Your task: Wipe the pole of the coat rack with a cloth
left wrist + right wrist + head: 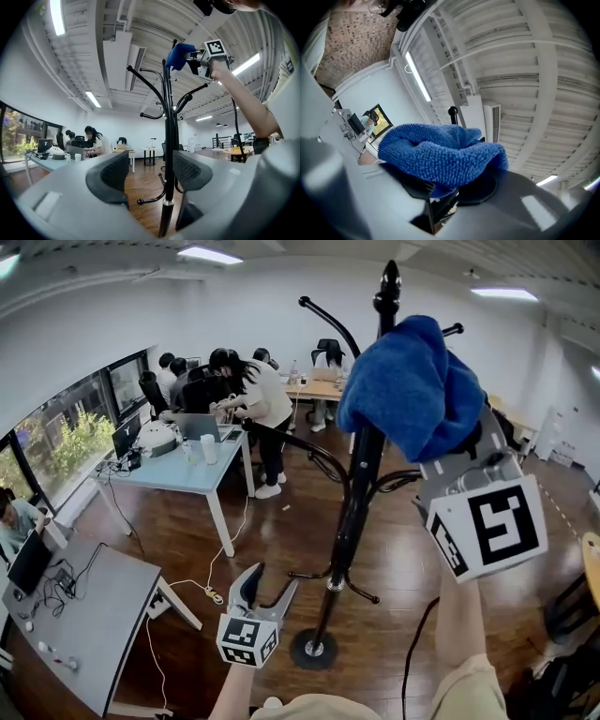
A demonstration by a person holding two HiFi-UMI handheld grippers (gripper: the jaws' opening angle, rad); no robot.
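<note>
The black coat rack pole [353,507] rises from a round base [313,650] on the wood floor. My right gripper [448,439] is shut on a blue cloth [408,382], which is pressed against the upper pole just below the finial. In the right gripper view the cloth [440,152] bulges over the jaws and the finial [453,112] pokes up behind it. My left gripper [272,579] hangs low, left of the pole near the base, open and holding nothing. In the left gripper view the pole [169,140] shows beyond the gap, with the cloth [179,55] high up.
Curved hooks [319,457] stick out from the pole at several heights. A light blue table [178,474] with people round it stands back left. A grey desk [80,615] is at the near left. A white cable [211,582] lies on the floor.
</note>
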